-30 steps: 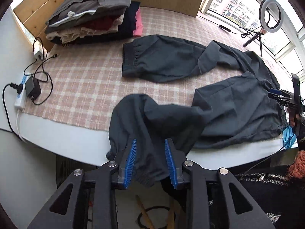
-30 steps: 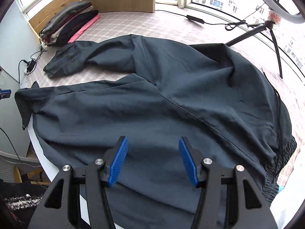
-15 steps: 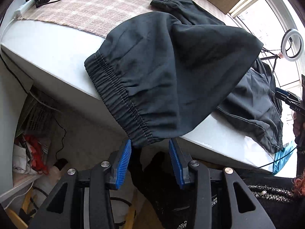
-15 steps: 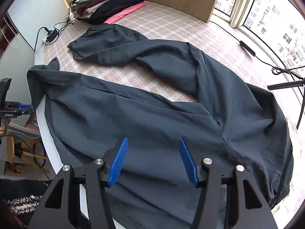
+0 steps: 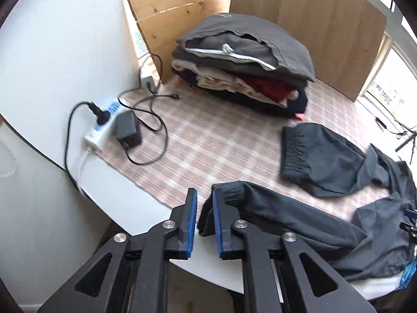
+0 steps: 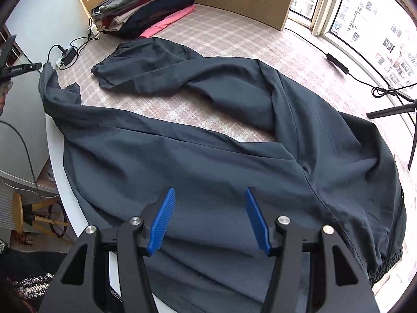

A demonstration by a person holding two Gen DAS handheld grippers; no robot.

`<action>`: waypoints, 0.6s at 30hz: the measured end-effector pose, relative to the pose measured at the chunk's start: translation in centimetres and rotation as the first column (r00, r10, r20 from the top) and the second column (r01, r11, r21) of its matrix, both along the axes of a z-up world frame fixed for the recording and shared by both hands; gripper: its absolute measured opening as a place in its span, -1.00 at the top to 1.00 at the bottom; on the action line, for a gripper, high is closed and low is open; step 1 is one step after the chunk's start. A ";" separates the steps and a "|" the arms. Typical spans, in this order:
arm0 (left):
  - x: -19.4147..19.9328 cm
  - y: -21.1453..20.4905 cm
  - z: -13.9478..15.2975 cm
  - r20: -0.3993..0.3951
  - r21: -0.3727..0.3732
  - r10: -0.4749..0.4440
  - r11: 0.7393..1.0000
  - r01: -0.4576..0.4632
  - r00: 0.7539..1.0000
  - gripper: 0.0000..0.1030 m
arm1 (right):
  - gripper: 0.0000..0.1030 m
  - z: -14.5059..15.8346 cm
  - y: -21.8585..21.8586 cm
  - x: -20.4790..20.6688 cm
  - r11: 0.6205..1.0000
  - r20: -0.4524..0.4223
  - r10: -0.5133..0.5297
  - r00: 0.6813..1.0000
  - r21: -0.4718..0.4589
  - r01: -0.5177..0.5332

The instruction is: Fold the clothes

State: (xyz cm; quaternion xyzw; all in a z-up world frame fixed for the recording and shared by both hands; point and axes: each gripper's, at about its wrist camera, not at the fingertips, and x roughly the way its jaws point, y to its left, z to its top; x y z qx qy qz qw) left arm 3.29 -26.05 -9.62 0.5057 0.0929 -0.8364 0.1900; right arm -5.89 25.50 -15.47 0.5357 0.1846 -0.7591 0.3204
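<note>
On the far left a power strip (image 5: 103, 125) lies at the table (image 5: 146, 203) edge with a black adapter (image 5: 127, 130) beside it. Behind it, a stack (image 5: 245, 70) of folded clothes sits on the checked cloth (image 5: 208, 151). The left gripper (image 5: 202, 210) is at the near table edge; its jaws stand a little apart, and the cuff (image 5: 226, 190) of one trouser leg lies around the right finger. It seems not clamped, but the view there is poor. The dark trousers (image 6: 208, 161) are spread over the table, the far leg bent toward the stack, the waist at the right. The right gripper (image 6: 209, 217) hovers above the trousers with jaws wide apart, holding nothing.
</note>
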 end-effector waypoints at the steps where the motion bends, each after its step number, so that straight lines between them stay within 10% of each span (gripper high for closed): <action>1: 0.1 -0.4 0.4 -0.001 -0.004 -0.031 1.000 0.031 1.000 0.60 | -0.07 0.3 -0.3 0.5 1.000 -0.004 0.013 1.000 -0.012 -0.013; 5: 1.7 -0.2 -0.4 0.017 0.005 -0.157 0.988 0.157 0.987 0.26 | -0.07 0.8 -1.1 2.9 0.998 0.015 0.051 0.999 -0.045 -0.051; 15: -2.1 1.5 -11.4 0.226 0.083 -0.334 0.942 0.324 0.915 0.27 | -0.07 -0.4 -8.9 10.3 0.957 0.068 0.287 0.956 -0.073 -0.282; 18: -2.7 0.8 -10.0 0.210 0.099 -0.354 0.935 0.341 0.911 0.98 | -0.07 -1.3 -10.2 11.5 0.950 0.059 0.312 0.948 -0.042 -0.310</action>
